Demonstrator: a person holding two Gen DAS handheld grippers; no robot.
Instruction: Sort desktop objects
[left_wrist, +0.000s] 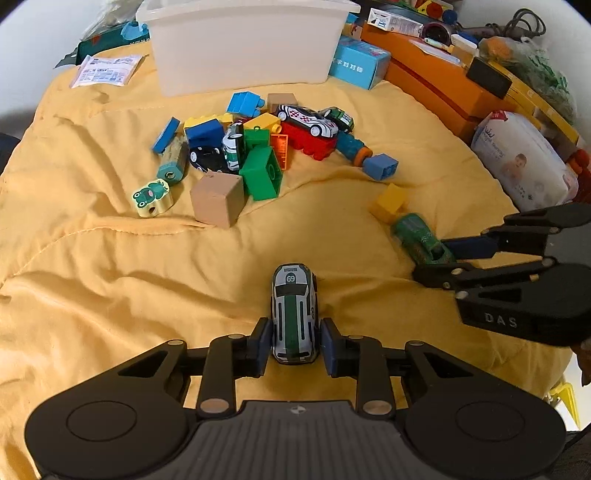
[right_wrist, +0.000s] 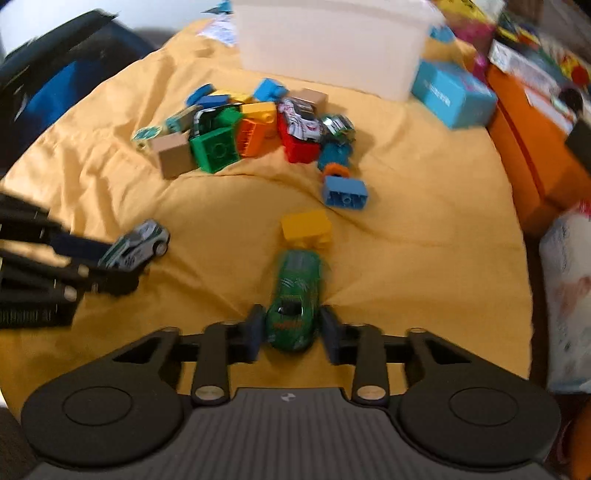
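My left gripper (left_wrist: 294, 345) stands around a silver and green toy car (left_wrist: 294, 312) numbered 69 on the yellow cloth; small gaps show between its pads and the car. It also shows in the right wrist view (right_wrist: 138, 245). My right gripper (right_wrist: 293, 332) stands around a green toy car (right_wrist: 295, 299), with gaps on both sides; this view is blurred. The same car shows in the left wrist view (left_wrist: 421, 240). A pile of building bricks and toy cars (left_wrist: 258, 144) lies further back. A white plastic bin (left_wrist: 243, 40) stands behind the pile.
A yellow brick (left_wrist: 389, 201) and a blue brick (left_wrist: 380, 166) lie loose near the green car. A tan cube (left_wrist: 218, 199) and a frog block (left_wrist: 151, 195) lie left of the pile. Orange boxes (left_wrist: 443, 85), a blue box (left_wrist: 358, 62) and a wipes pack (left_wrist: 524, 158) line the right side.
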